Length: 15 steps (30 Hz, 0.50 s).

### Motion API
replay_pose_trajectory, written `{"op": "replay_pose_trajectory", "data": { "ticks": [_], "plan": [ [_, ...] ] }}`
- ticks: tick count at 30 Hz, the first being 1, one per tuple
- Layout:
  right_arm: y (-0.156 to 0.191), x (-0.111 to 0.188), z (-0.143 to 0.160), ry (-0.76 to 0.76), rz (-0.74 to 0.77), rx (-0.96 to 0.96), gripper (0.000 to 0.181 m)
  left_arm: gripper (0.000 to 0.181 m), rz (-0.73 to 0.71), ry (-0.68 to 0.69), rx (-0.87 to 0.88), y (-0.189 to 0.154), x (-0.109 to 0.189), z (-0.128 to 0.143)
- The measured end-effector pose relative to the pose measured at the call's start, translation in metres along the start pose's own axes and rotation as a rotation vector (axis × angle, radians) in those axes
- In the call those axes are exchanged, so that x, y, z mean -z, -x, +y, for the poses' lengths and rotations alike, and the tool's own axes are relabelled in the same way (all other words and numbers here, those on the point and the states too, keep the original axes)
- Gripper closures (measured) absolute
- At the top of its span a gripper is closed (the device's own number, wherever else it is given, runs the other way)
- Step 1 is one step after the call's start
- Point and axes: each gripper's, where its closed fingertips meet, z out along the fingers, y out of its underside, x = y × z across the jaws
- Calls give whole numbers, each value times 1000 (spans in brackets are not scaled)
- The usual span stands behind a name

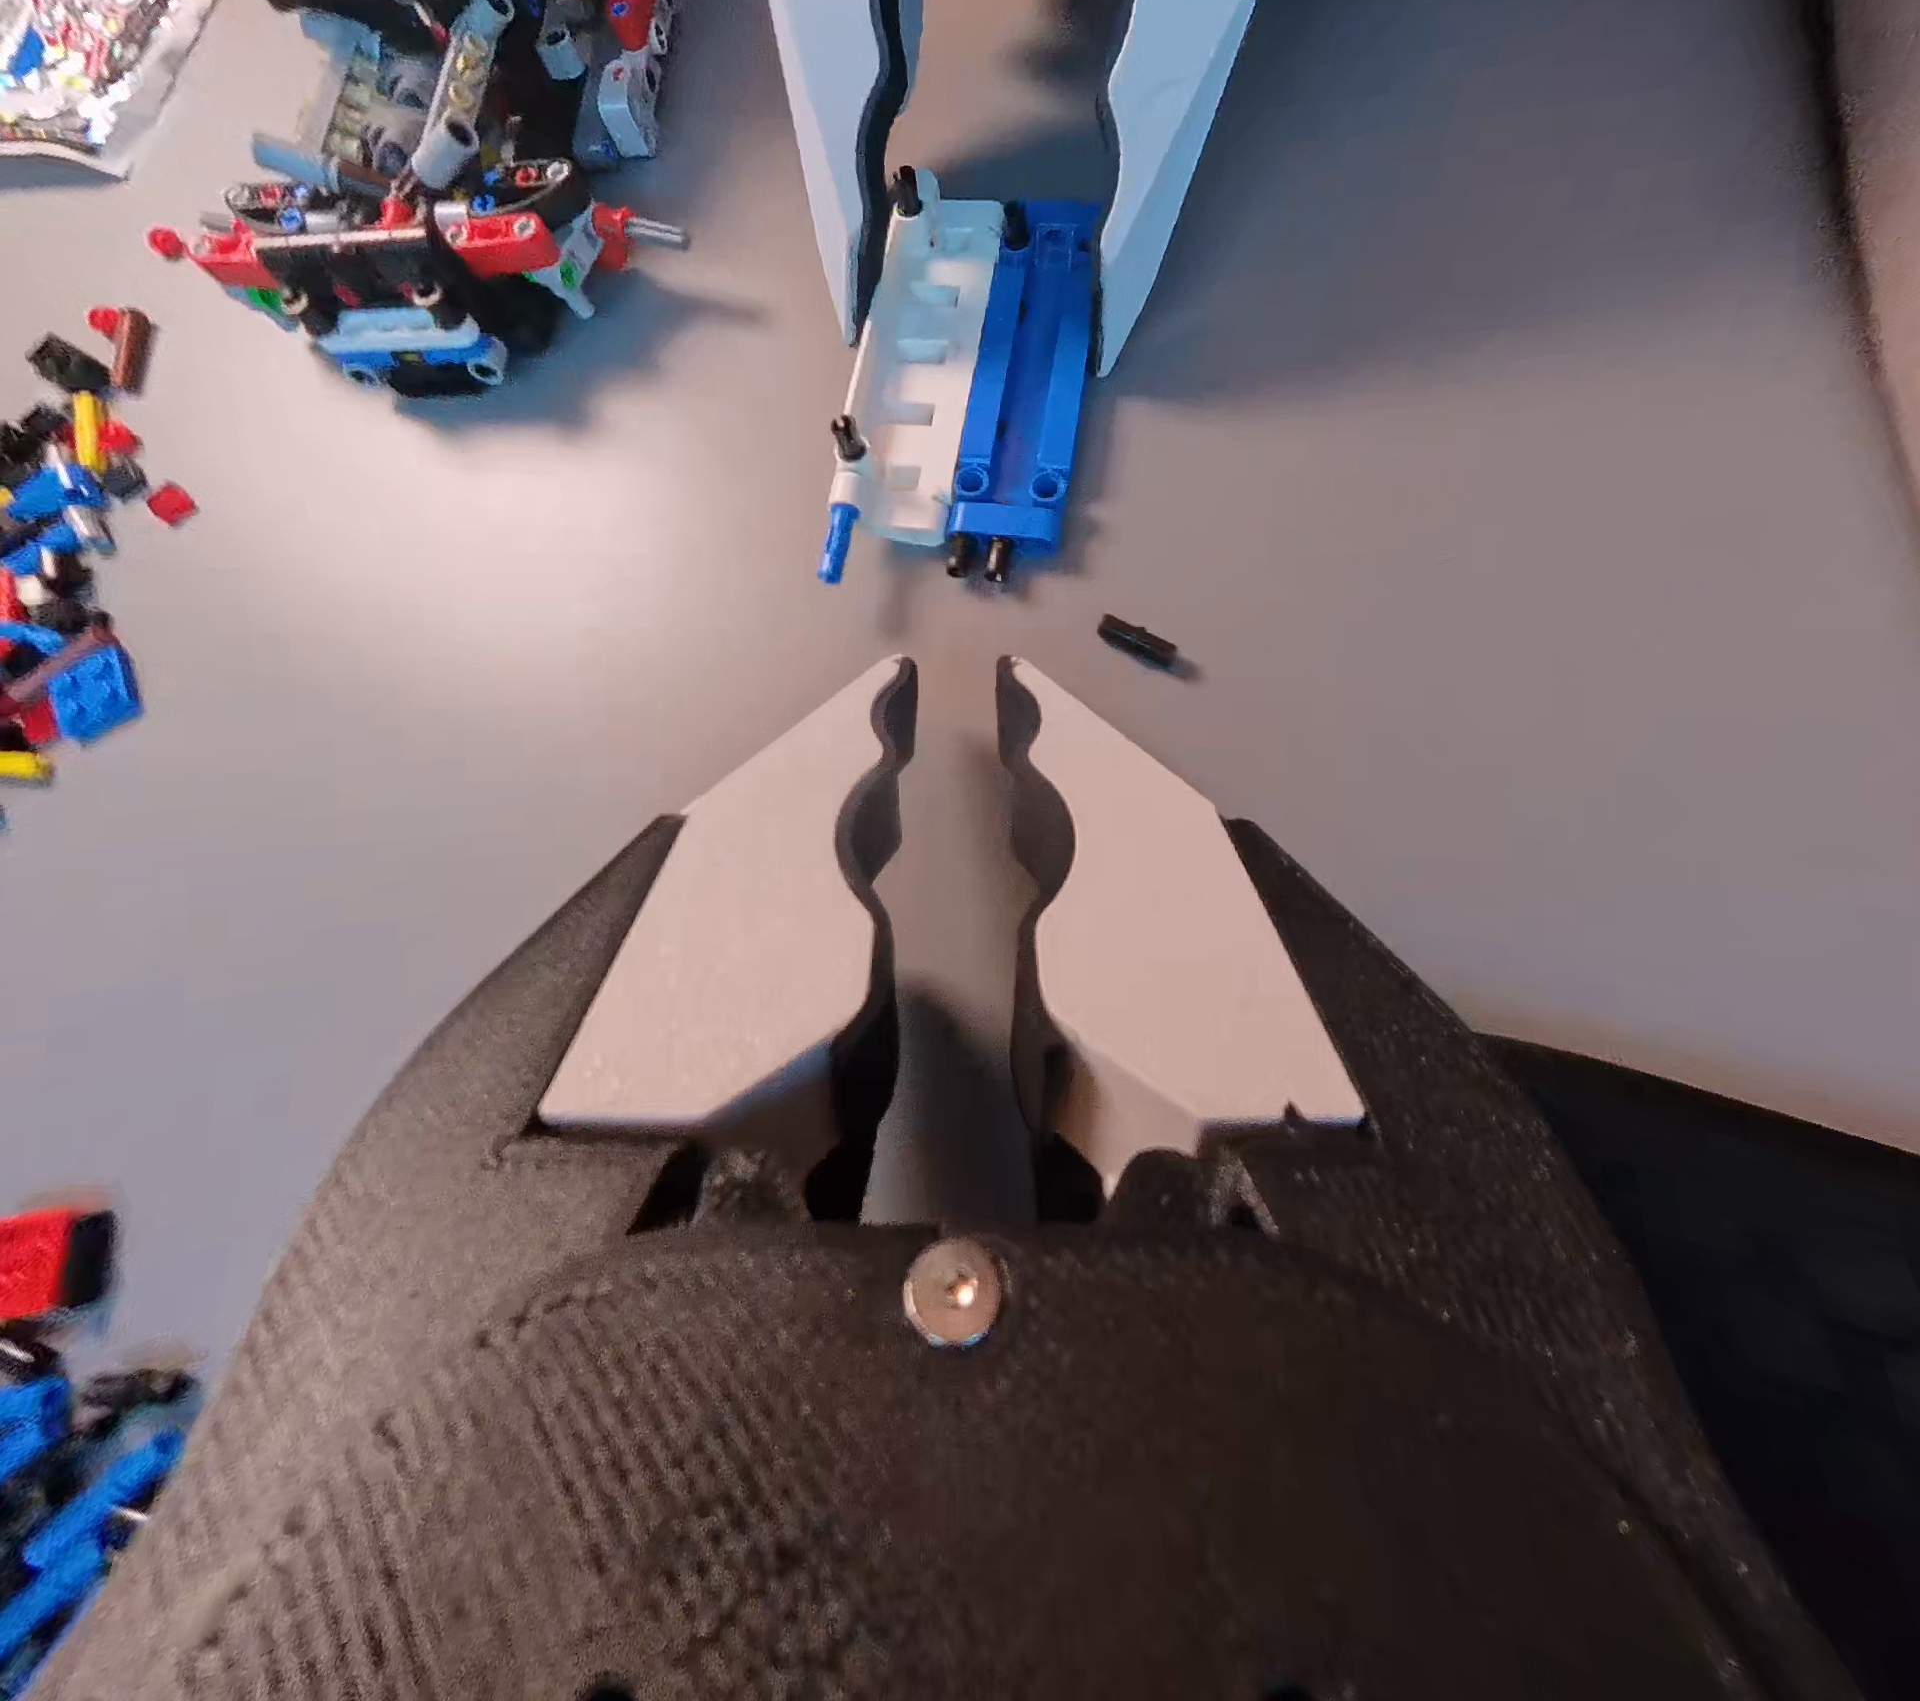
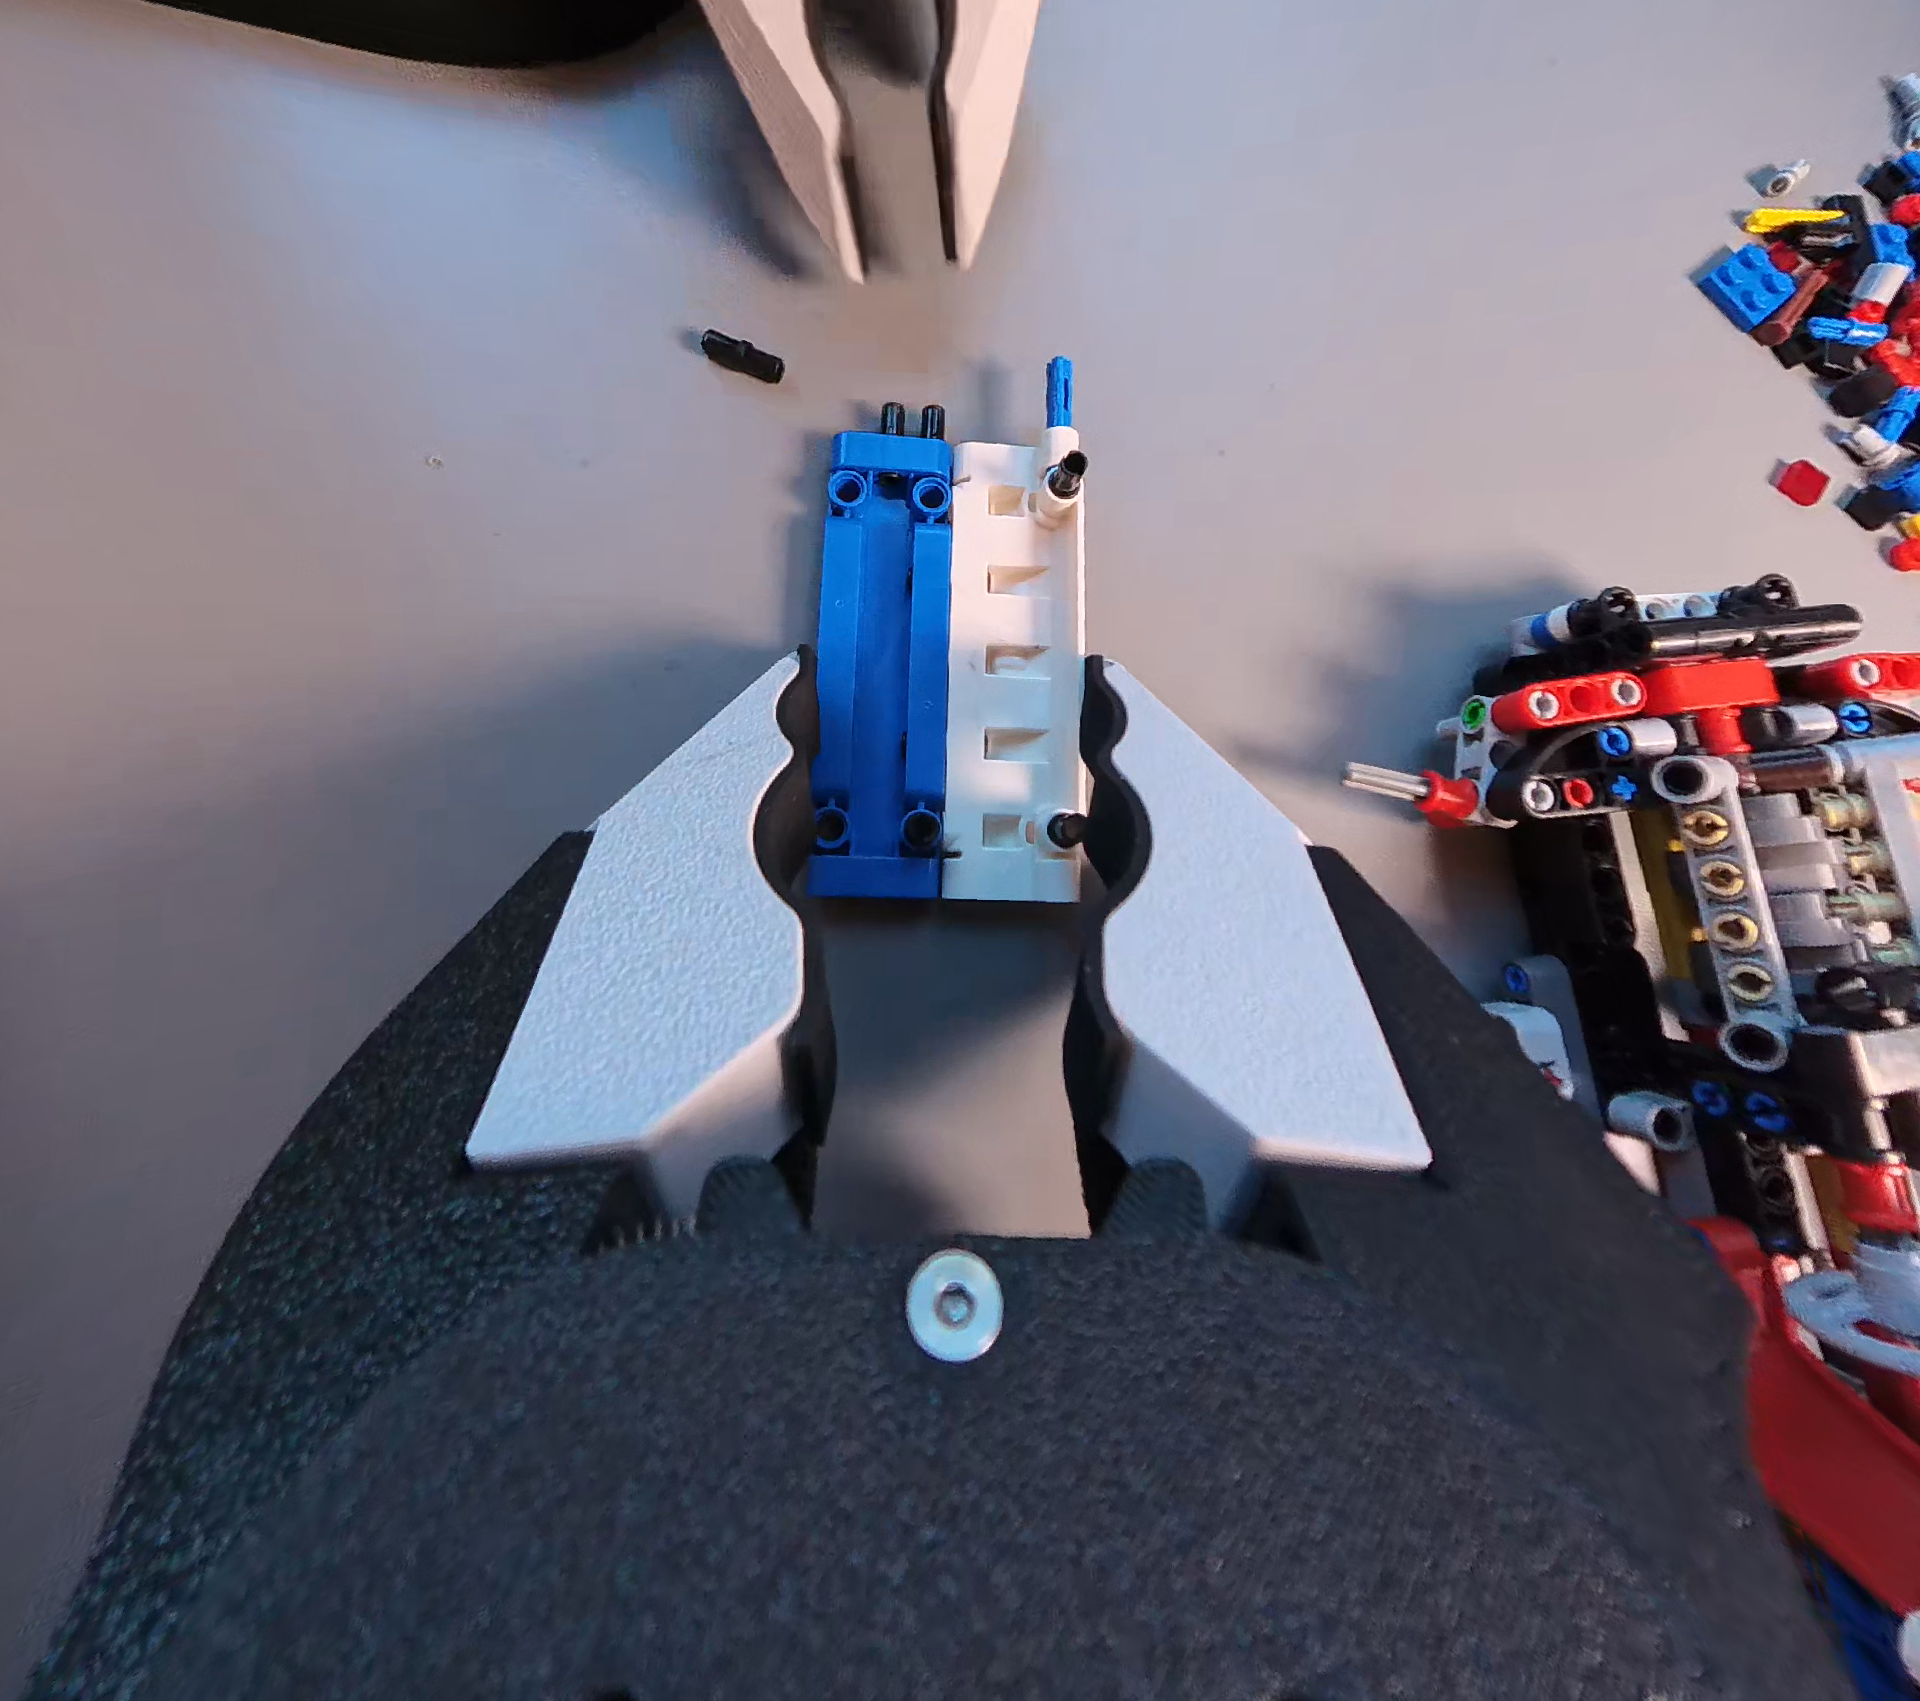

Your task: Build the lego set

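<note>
The blue-and-white plastic lego sub-assembly (image 2: 948, 664) lies flat on the smooth grey tabletop (image 2: 312, 404), its long axis along the right gripper (image 2: 943, 680), whose grey ridged fingers clamp its sides. Its black pins point toward the left gripper (image 1: 956, 664), which is slightly parted and holds nothing. A loose black pin (image 1: 1138, 639) lies nearby.

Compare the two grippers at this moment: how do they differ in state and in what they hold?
The right gripper is spread wide around the blue-and-white panel assembly, its fingers against both long sides; the left gripper holds nothing. The left gripper's fingers are nearly together with a narrow gap. The left points at the assembly's pin end, with a loose black pin beside it. Both share grey wavy fingers on black bodies.
</note>
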Motion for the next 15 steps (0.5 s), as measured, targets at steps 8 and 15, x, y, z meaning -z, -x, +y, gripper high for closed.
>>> {"op": "replay_pose_trajectory", "data": {
  "ticks": [8,15],
  "plan": [
    [-1,-1,-1,0,11,-4,132,167,-23,73,108,-30,8,0],
    [-2,0,-1,-4,32,-13,132,165,26,155,143,-36,-7,5]
  ]
}}
